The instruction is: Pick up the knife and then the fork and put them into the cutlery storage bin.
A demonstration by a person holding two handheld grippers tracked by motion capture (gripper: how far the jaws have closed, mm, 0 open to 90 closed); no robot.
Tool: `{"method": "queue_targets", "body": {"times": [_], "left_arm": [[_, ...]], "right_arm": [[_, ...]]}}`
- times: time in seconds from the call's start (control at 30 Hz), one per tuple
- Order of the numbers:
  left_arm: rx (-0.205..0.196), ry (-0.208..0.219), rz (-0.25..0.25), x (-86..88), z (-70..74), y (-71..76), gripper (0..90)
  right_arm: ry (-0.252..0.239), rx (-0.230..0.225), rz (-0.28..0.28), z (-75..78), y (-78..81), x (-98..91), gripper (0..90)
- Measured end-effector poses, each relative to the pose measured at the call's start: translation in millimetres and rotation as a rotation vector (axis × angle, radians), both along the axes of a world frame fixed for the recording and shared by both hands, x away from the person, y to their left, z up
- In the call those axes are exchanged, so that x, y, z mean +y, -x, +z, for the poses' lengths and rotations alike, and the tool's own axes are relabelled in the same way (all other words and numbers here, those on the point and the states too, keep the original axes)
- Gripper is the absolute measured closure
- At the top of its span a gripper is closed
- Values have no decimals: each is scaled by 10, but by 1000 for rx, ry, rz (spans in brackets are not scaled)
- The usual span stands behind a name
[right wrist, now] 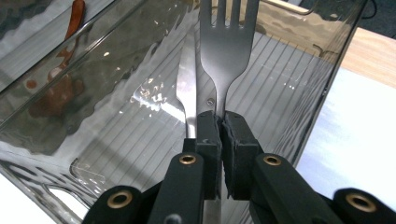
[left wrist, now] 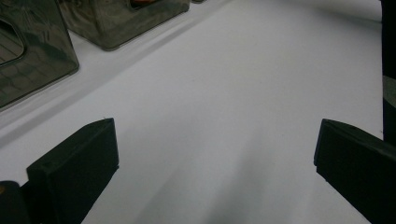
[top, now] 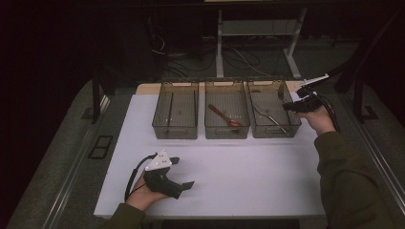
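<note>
My right gripper point(right wrist: 221, 135) is shut on the handle of a metal fork point(right wrist: 227, 46), whose tines point away from me over the right clear bin point(right wrist: 299, 84). A metal knife point(right wrist: 187, 93) lies on that bin's ribbed floor just beside the fork. In the high view the right gripper point(top: 289, 106) hangs over the right bin point(top: 273, 131) at its right edge. My left gripper point(top: 182, 172) rests low at the table's front left. Its jaws stand wide open over bare white surface, with nothing between the fingers point(left wrist: 79, 158).
Three clear bins stand in a row at the back of the white table point(top: 239, 162). The middle bin point(top: 227, 132) holds a brown spoon point(top: 224, 116); the left bin point(top: 175, 132) looks bare. A wooden strip point(right wrist: 369, 51) runs behind the bins.
</note>
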State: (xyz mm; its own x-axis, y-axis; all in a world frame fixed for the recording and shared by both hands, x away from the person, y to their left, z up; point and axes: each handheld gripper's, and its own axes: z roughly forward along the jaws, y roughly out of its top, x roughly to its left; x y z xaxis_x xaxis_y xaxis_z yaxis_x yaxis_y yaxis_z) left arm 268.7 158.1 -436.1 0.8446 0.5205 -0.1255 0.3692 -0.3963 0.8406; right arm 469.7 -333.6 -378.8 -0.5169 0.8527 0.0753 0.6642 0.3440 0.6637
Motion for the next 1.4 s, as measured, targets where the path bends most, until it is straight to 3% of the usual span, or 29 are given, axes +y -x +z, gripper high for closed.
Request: {"method": "queue_targets", "body": {"times": [0.53,0.63,1.1,1.4], "left_arm": [[2,1,-4,-4,-2,1,0],[1,2,-4,-2,0,2,0],[1,-3,-4,-6,0,3,0],[2,-5,-3,-4,-4,-5,0]], "right_arm": [[85,61,-2,-67,-213,174,835],[95,58,-10,-73,-229,192,774],[-12,20,-36,3,-175,69,526],[-108,-36,-44,55,-57,-45,399]]}}
